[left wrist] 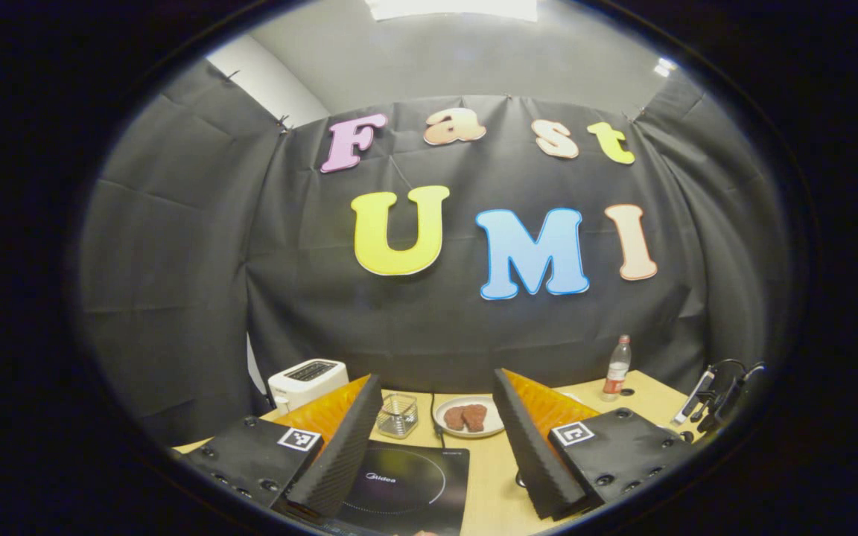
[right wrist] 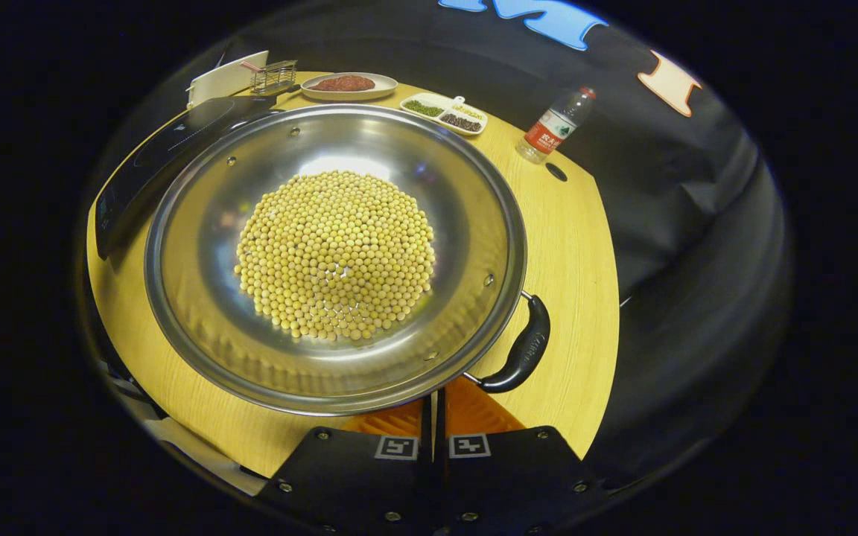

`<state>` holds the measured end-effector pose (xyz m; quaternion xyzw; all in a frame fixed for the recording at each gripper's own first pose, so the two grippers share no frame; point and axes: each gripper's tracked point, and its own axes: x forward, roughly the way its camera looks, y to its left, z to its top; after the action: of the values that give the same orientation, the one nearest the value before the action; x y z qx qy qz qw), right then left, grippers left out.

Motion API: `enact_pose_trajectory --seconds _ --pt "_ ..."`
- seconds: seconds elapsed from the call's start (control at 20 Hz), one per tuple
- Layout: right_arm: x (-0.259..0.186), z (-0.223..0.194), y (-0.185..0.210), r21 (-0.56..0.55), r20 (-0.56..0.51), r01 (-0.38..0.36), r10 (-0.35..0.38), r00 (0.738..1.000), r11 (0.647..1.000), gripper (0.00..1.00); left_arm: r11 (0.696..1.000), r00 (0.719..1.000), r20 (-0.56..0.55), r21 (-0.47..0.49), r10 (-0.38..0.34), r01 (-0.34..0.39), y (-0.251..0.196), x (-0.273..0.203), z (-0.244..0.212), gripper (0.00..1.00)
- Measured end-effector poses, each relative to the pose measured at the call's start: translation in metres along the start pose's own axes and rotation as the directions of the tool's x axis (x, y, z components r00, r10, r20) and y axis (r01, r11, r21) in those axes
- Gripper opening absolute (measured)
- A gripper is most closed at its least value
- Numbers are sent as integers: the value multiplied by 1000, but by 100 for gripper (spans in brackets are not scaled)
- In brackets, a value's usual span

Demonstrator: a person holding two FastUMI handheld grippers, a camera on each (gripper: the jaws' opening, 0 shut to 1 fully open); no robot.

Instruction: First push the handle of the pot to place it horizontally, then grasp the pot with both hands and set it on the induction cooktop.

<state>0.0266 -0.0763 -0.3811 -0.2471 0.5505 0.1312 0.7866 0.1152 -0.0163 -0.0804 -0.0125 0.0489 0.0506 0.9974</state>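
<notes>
Sitting wide across the pale wooden round table [right wrist: 570, 246], the shallow polished steel pot [right wrist: 336, 257] holds a heap of yellow soybeans [right wrist: 336, 253]. That load likely makes it heavy and apt to spill if tipped; the metal wall looks slick, so its rigid black loop handle [right wrist: 522, 350] at four o'clock is the better hold. A matching handle opposite probably exists, though I cannot see it. The right gripper [right wrist: 434, 406] has its fingers closed together, holding nothing, just under the rim at six o'clock. The black glass induction cooktop [right wrist: 168, 149] lies at ten o'clock, touching or nearly so. The left gripper [left wrist: 436, 439] is spread wide, empty, above that cooktop [left wrist: 407, 484].
</notes>
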Motion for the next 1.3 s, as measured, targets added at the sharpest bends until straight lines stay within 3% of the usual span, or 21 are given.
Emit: enact_pose_trajectory --seconds 0.3,0.75,0.9,1.0,1.05,1.2,1.25,1.3 --pt "10 15 1 -57 63 25 -21 998 998 1 999 999 -19 7 35 -35 8 -7 -7 100" --pt "26 38 3 -26 88 32 -29 996 999 1 997 996 -47 26 72 -71 20 -16 -19 96" --pt "28 47 -2 8 109 59 -59 992 998 1 998 996 -61 29 66 -64 17 -12 -25 91" --pt "26 48 -7 39 117 65 -69 991 997 1 998 996 -74 27 54 -52 13 -8 -31 100" --pt "23 48 -8 55 125 60 -67 990 997 1 999 996 -78 26 46 -44 10 -7 -34 95" --pt "7 49 -15 116 164 54 -72 984 992 1 1000 996 -93 26 10 -7 -1 2 -43 97" --pt "0 50 -15 144 181 43 -69 981 989 1 1000 995 -98 24 -5 7 -5 6 -45 90" --pt "-7 51 -16 174 196 29 -63 979 984 1 1000 995 -102 20 -21 23 -12 10 -48 97"
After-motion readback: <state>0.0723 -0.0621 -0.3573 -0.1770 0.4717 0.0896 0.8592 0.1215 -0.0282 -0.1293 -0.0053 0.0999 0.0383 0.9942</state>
